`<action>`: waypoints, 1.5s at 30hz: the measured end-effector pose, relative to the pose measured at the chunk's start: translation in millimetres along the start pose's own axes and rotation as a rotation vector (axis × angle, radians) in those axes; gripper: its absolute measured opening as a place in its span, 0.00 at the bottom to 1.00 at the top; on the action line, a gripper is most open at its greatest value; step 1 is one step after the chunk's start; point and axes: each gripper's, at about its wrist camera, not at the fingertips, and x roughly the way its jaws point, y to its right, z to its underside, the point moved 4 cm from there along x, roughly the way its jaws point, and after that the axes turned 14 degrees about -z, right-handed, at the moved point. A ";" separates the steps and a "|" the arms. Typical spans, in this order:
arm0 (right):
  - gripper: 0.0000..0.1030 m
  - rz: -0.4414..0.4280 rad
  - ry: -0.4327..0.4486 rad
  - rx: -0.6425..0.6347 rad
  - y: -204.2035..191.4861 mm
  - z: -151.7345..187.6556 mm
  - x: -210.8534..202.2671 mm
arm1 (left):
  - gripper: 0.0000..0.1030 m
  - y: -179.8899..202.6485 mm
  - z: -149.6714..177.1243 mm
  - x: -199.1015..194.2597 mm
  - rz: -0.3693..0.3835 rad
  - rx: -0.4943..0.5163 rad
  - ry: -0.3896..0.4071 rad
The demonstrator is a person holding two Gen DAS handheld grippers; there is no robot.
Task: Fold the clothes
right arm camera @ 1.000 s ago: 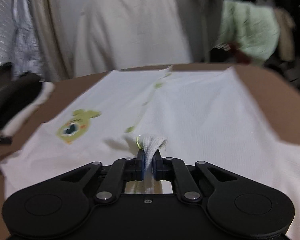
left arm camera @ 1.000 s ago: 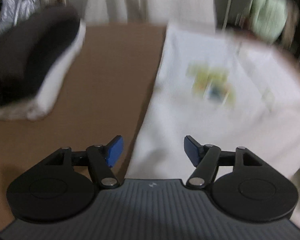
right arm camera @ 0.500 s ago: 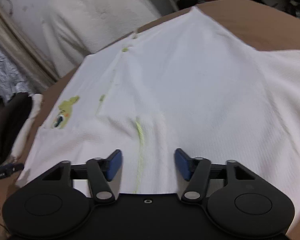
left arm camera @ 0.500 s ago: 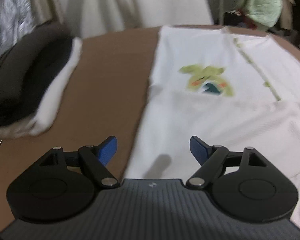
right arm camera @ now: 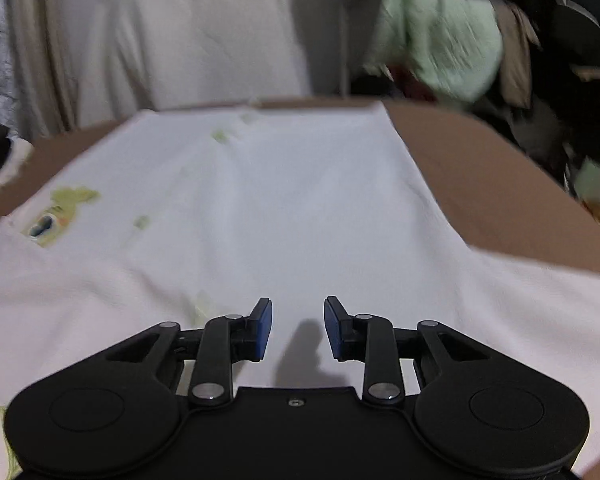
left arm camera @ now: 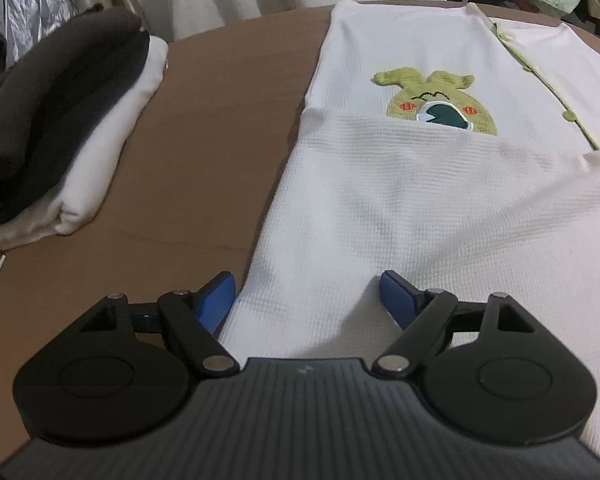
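A white waffle-knit top [left arm camera: 420, 208] lies spread on the brown table [left arm camera: 203, 152]. It carries a green cartoon patch [left arm camera: 440, 104] and a green button strip. A fold of its cloth lies across the lower edge of the patch. My left gripper [left arm camera: 308, 300] hangs open over the garment's near left edge, nothing between its blue pads. In the right wrist view the same top [right arm camera: 300, 208] fills the table. My right gripper [right arm camera: 297, 328] hovers just above it, its jaws closing, with only flat cloth under the gap and nothing pinched.
A stack of folded clothes [left arm camera: 59, 120], dark on top and white beneath, sits at the left of the table. White draped fabric [right arm camera: 187, 36] hangs behind the table. A pale green quilted item [right arm camera: 440, 56] and clutter stand at the back right.
The right gripper let go of the pinched white fabric edge, opened wide, then narrowed. Both grippers have come lower and closer over the shirt. The left one opened a bit wider.
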 end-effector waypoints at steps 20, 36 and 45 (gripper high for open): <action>0.58 -0.181 -0.142 0.363 95.9 -35.5 -124.4 | 0.80 153.5 -101.4 -218.5 0.338 0.551 0.054; 0.62 -0.013 -0.559 0.247 158.3 -101.9 -125.6 | 0.80 352.2 -117.7 -268.9 0.402 0.415 0.101; 0.63 0.019 -0.375 0.527 227.2 -42.7 -88.1 | 0.80 440.4 -75.4 -253.3 0.374 0.500 0.001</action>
